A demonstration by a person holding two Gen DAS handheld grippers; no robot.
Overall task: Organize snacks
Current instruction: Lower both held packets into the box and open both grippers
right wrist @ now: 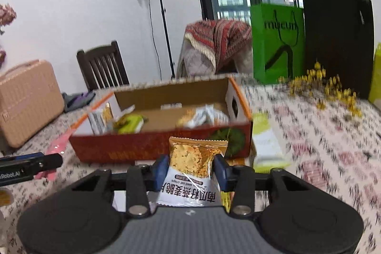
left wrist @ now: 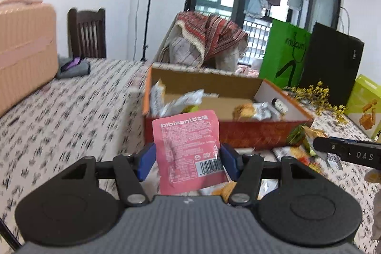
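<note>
My left gripper [left wrist: 188, 158] is shut on a pink "bibizan" snack packet [left wrist: 188, 146], held upright in front of the open red cardboard box [left wrist: 238, 132]. My right gripper [right wrist: 190, 168] is shut on a white and gold oat-crisp packet [right wrist: 193, 166], held just before the same box [right wrist: 152, 149]. The box holds several snack packets [left wrist: 252, 111] [right wrist: 128, 123]. The right gripper's arm shows at the right of the left wrist view [left wrist: 347, 151]; the left gripper and its pink packet show at the left of the right wrist view [right wrist: 28, 166].
The table has a patterned cloth [left wrist: 71, 111]. Loose snack packets [left wrist: 304, 146] lie to the right of the box, and a green-white packet [right wrist: 264, 142]. A pink case [left wrist: 23, 49], green bag [right wrist: 276, 39], black bag [right wrist: 338, 39], yellow flowers [right wrist: 333, 87] and a chair [right wrist: 102, 66] stand behind.
</note>
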